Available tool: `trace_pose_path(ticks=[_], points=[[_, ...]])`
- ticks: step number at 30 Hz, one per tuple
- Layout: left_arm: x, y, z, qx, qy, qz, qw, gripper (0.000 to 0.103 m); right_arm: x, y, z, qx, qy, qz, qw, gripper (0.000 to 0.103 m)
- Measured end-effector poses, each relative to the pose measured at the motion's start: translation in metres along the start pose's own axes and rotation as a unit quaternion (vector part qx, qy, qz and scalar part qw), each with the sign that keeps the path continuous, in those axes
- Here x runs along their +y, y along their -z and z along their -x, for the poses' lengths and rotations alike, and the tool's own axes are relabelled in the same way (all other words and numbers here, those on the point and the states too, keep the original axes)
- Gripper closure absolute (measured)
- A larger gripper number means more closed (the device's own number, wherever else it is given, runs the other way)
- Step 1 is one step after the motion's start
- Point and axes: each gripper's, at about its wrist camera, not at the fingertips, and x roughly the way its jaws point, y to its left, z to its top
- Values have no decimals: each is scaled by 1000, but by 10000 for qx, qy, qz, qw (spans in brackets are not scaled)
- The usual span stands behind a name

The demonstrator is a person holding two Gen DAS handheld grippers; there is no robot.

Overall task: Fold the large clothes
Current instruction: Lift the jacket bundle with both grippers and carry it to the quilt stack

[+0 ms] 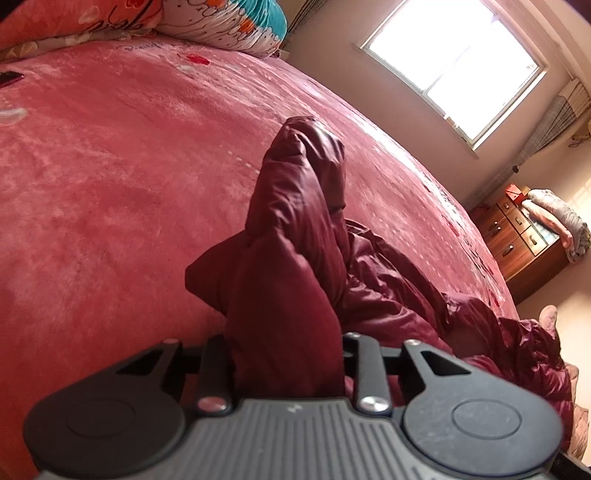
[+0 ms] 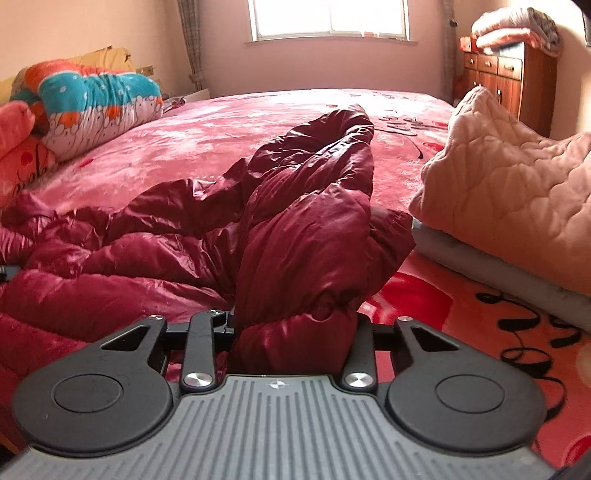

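A dark red puffer jacket [image 2: 166, 240] lies crumpled on a pink bed cover [image 2: 177, 147]. My right gripper [image 2: 291, 332] is shut on a thick bunch of the jacket, which bulges up between its jaws and hides the fingertips. In the left wrist view my left gripper [image 1: 286, 354] is shut on another part of the jacket [image 1: 291, 236], which rises in a tall fold in front of the camera; the rest trails off to the right. The pink bed cover [image 1: 110, 166] fills the left of that view.
A folded peach quilted blanket [image 2: 509, 206] on a grey layer sits at the right. Patterned pillows and a rolled quilt [image 2: 96, 107] lie at the far left. A wooden dresser [image 2: 506, 81] stands by the wall, and a window [image 2: 328, 18] is beyond the bed.
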Motion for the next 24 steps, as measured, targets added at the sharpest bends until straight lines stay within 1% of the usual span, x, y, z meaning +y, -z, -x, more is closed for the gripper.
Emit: trace_pose_path(ticks=[6, 13, 15, 20, 24], points=[[-12, 11, 17, -133, -98, -174, 9997, 76, -4, 6, 19, -80, 112, 96, 9999, 63], [-40, 9, 41, -328, 155, -431, 9984, 76, -13, 10, 36, -371, 313, 207, 9986, 65], [-52, 7, 46, -346, 275, -554, 9975, 76, -18, 13, 43, -432, 377, 204, 9981, 65], [-94, 1, 54, -383, 628, -904, 9932, 77, -38, 11, 68, -791, 624, 72, 9949, 68], [-139, -9, 59, -453, 1053, -1184, 9863, 77, -69, 0, 91, -1153, 772, -373, 9896, 68]])
